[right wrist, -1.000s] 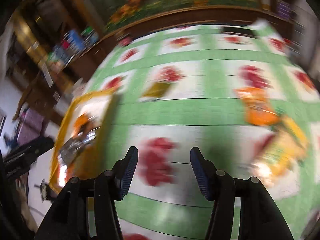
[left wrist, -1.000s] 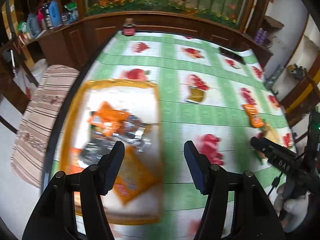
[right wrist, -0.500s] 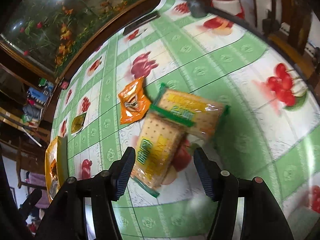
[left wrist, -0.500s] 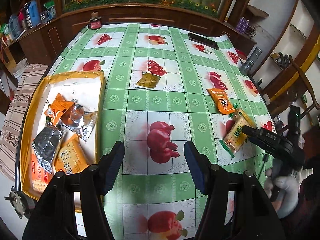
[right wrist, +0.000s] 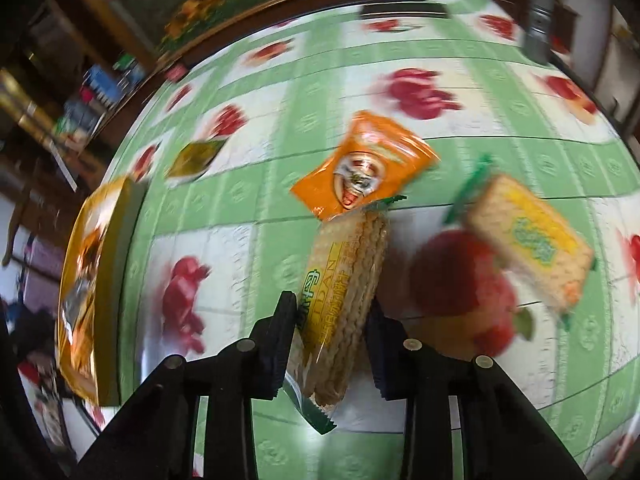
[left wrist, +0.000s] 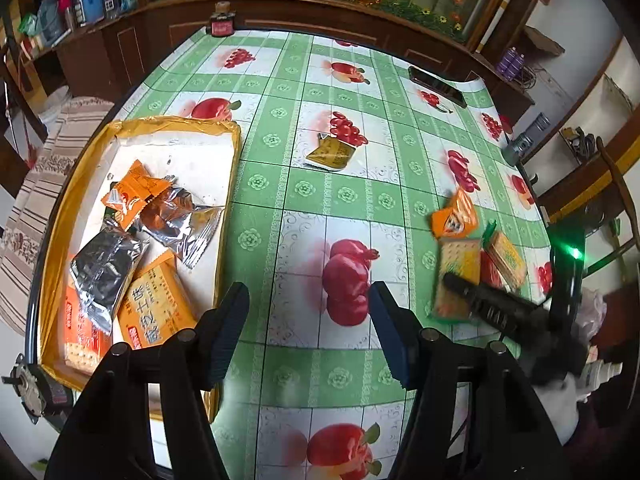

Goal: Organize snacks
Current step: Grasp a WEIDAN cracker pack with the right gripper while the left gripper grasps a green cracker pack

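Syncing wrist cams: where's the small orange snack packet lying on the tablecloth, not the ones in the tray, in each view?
Left wrist: orange packet at right of centre, just beyond the cracker packs.
Right wrist: orange packet above centre, just beyond the cracker pack gripped in the right gripper.
Shared landmark: olive sachet on the tablecloth.

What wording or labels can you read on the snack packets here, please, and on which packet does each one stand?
"TDAN": the cracker packet held in the right claw.
Large Chinese characters, not legible to me: the orange packet in the tray.
Orange pouch, second cracker packet, olive sachet: print too blurred.
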`<state>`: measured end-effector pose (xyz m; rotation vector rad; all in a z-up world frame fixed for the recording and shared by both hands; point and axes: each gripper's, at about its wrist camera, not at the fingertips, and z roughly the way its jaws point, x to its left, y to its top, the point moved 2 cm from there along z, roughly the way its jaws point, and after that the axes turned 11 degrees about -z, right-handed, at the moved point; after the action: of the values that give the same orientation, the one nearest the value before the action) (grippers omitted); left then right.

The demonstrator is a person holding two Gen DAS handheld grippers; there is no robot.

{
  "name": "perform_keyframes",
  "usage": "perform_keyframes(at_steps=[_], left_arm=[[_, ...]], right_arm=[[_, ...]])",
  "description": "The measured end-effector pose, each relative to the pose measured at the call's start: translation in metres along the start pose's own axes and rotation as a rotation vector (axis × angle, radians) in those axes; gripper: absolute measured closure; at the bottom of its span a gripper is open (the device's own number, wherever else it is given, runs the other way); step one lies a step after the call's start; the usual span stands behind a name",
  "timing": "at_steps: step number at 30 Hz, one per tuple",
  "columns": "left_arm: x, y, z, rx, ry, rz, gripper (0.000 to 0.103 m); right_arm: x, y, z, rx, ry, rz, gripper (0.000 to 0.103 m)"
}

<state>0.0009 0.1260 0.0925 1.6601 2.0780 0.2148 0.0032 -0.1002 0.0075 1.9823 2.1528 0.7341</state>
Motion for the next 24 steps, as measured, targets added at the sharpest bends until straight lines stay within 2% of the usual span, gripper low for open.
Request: perform_keyframes(at_steps=[3,6,10,14,16,20,22,24], left_arm=[[-0.001,0.019,0.012,0.021,-0.049,-0.010,0.042],[-0.008,0.046,0.029,0.020,-0.100,-0.004,0.042],[-0.035,0.088,0.071,-0.018,-0.047,0.137,0.042],[-0.056,0.111,0.122,0.025,-0.012,0.249,0.042],[-0.061,0.117,0.143,0.040,0.016,0.277,0.042],[-0.067,0.118,0.166,0.080,0.003,0.296,0.042],[-0.072,0.117,0.177,0.106,0.026,0.314,0.042],[-0.077,0.113,0.179,0.092,0.042,0.346,0.037]], right_arm=[[0.011,-0.004,0.004,0.023,0.048,-0.028,0.063],[0.014,-0.008,0.006,0.033,0.058,-0.033,0.057],[0.018,-0.005,0.008,0.042,0.055,-0.035,0.053],[0.019,-0.002,0.009,0.043,0.053,-0.017,0.049],[0.016,-0.004,0.008,0.043,0.062,0.008,0.047],[0.008,-0.006,0.006,0.037,0.083,0.057,0.043],[0.007,-0.006,0.005,0.034,0.070,0.060,0.041],[0.008,-0.005,0.006,0.036,0.059,0.059,0.040]])
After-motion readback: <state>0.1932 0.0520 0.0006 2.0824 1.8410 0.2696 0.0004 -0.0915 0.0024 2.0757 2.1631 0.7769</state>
